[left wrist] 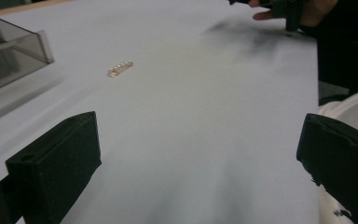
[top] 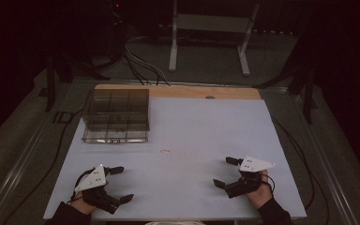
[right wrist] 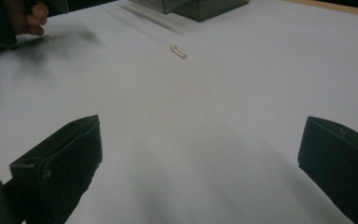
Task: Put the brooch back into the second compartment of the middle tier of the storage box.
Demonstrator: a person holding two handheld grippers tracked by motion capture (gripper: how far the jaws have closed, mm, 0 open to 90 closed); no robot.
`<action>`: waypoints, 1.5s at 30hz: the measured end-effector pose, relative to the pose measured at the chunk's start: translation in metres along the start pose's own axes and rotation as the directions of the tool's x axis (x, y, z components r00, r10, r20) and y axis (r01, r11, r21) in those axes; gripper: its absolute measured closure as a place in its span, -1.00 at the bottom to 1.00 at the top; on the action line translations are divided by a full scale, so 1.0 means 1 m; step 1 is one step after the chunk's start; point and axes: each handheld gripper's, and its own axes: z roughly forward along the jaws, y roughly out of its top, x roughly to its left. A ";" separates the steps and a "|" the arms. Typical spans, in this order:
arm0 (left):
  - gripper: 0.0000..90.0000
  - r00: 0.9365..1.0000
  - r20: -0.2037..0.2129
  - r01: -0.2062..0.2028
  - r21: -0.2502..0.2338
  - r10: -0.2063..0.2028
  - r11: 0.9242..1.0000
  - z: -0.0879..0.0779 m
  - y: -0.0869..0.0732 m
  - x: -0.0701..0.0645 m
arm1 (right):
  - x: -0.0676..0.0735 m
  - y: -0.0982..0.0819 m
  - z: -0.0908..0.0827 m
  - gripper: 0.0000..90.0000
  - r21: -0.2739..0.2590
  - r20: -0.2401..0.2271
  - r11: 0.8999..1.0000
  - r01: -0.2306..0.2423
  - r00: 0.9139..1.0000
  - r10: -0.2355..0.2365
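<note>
Resting wide apart on the table (top: 192,122), both tools gaping, left tool (top: 117,183), right tool (top: 227,172), small beaded clasp (left wrist: 120,69) resolved in gripper views

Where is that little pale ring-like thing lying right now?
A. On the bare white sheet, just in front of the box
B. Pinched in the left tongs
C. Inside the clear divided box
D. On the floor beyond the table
A: the small ring-like thing lies alone on the white sheet, near the clear box but outside it; the left tongs and the right tongs are both open and apart from it.
</note>
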 end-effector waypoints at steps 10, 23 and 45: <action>-0.99 0.998 0.067 0.003 0.001 -0.003 1.000 0.003 0.013 -0.002 | 0.002 0.002 -0.002 -1.00 -0.027 -0.001 0.999 -0.017 1.000 0.017; -0.99 0.995 0.080 -0.053 0.012 0.052 0.999 0.006 0.046 0.007 | 0.002 0.002 -0.002 -1.00 -0.040 -0.002 0.999 -0.017 1.000 0.017; -0.99 0.988 0.141 -0.068 -0.001 0.067 0.998 0.037 0.088 0.022 | 0.002 0.002 -0.003 -1.00 -0.043 -0.007 0.999 -0.025 1.000 0.025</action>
